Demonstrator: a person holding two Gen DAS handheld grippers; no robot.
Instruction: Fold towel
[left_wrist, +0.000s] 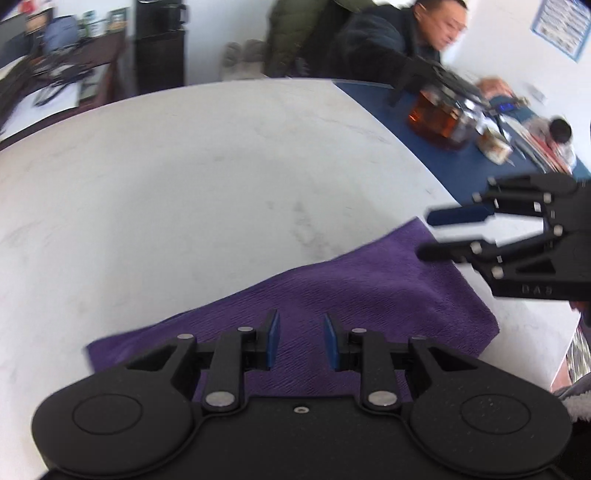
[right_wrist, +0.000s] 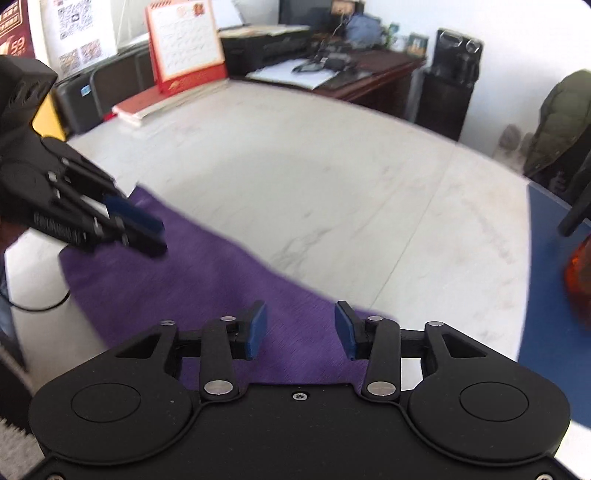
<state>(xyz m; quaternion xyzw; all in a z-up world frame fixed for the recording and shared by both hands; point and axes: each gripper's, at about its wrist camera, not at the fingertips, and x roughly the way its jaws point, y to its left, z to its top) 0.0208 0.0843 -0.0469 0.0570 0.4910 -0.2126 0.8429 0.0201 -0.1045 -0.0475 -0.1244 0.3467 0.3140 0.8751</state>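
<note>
2 claws, left claw and right claw, hover part-open and empty over the purple towel lying low-centre on the tabletop. Looks soft, light, floppy; pinching corners seems best.

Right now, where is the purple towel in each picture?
Left wrist view: the purple towel lies low and right of the middle, running from under the left tool up toward the right tool.
Right wrist view: the towel runs from the left edge down to the bottom middle, beneath the right tool.
Shared landmark: the white marbled table under the towel.
</note>
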